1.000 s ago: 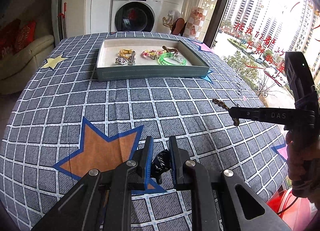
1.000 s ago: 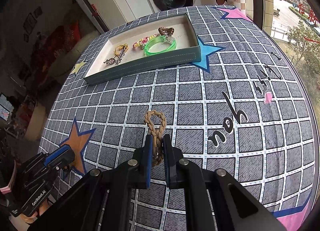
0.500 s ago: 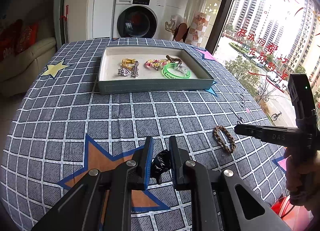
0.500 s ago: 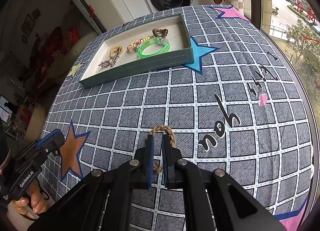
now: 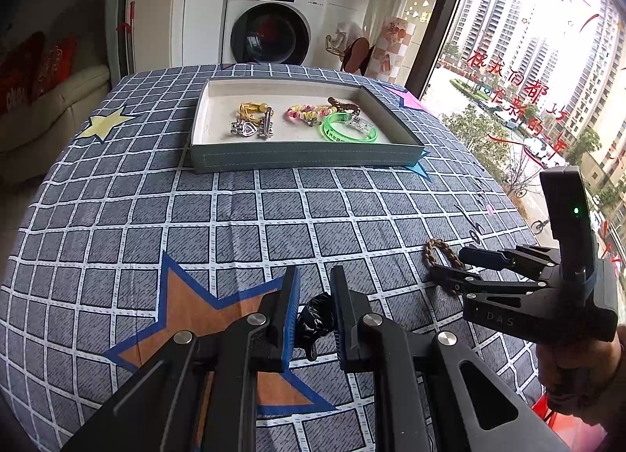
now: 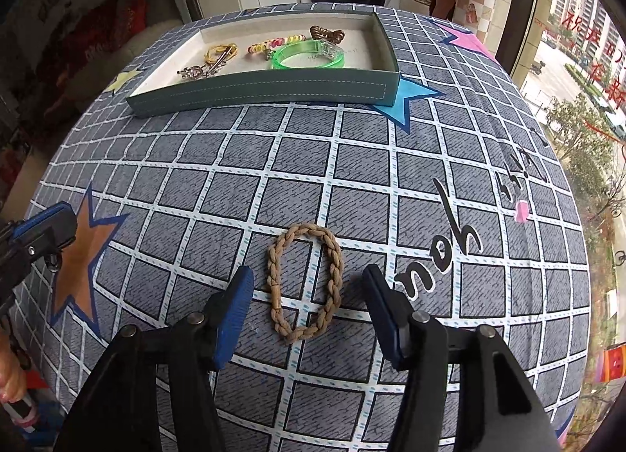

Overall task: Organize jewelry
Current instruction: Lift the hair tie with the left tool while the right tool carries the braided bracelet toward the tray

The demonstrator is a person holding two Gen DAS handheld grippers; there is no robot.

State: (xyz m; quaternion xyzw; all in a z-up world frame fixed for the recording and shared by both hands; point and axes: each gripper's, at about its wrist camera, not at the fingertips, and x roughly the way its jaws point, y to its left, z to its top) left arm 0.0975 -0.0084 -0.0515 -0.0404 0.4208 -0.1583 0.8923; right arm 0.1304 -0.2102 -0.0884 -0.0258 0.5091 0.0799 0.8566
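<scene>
Left hand-held gripper (image 5: 315, 311): clenched on a small black hair tie (image 5: 315, 320), which sits bunched between the blue pads above the orange star of the desk cloth.
Black hair tie, handling: likely soft and very light; it squashes in the grip, so the pinch across its bunched middle looks enough.
Tray (image 5: 305, 156): well ahead of both hand-held grippers, shallow, one open compartment; it holds a yellow piece, silver heart charms (image 5: 246, 128), a pink-and-yellow coil band (image 5: 307, 112), a brown clasp and a green bangle (image 5: 348, 127), with bare floor left at either end.
Braided cord bracelet (image 6: 304, 282): lying flat on the desk (image 6: 352, 162) between the fingers, touching neither.
Braided cord bracelet, handling: likely limp, light, rough enough not to slip; best pinched across one braided side.
Right hand-held gripper (image 6: 307, 295): released, its jaws having just been opening around the bracelet.
</scene>
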